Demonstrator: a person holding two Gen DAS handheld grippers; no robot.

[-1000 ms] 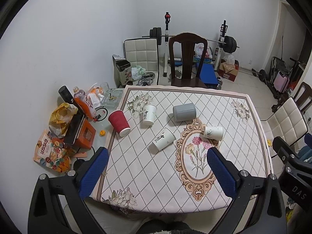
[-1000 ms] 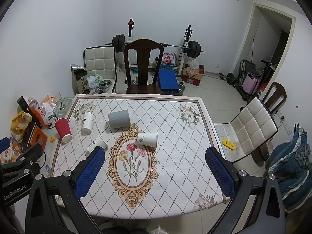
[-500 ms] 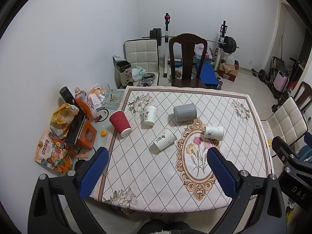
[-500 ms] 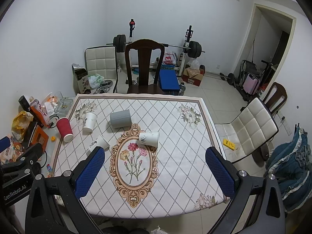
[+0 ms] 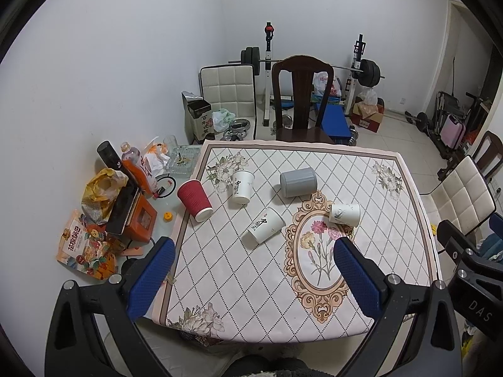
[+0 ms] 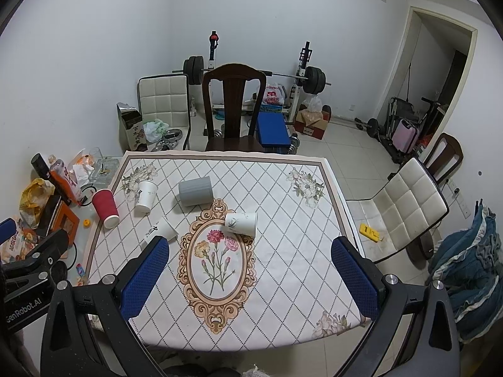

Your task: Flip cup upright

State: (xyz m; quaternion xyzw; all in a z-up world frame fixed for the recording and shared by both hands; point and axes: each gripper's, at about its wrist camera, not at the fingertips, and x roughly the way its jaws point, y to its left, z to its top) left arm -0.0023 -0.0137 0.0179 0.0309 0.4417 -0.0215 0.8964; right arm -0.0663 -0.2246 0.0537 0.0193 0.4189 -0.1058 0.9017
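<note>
White paper cup (image 6: 241,223) (flower print) on its side — both hand-held grippers (image 5: 253,262) (image 6: 250,262) spread wide, empty.

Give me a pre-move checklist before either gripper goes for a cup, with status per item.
1. Left gripper open, nothing between the fingers: ok.
2. Right gripper open, nothing between the fingers: ok.
3. Grippers clear of the cups, both held back above the near edge of the table: ok.
4. Cups upright: not ok. Red cup, two white cups with black script, grey cup and white cup with a sprig print all lie on their sides.
5. Cups spaced for a grasp, none touching another: ok.
6. Cups empty: cannot tell.
</note>
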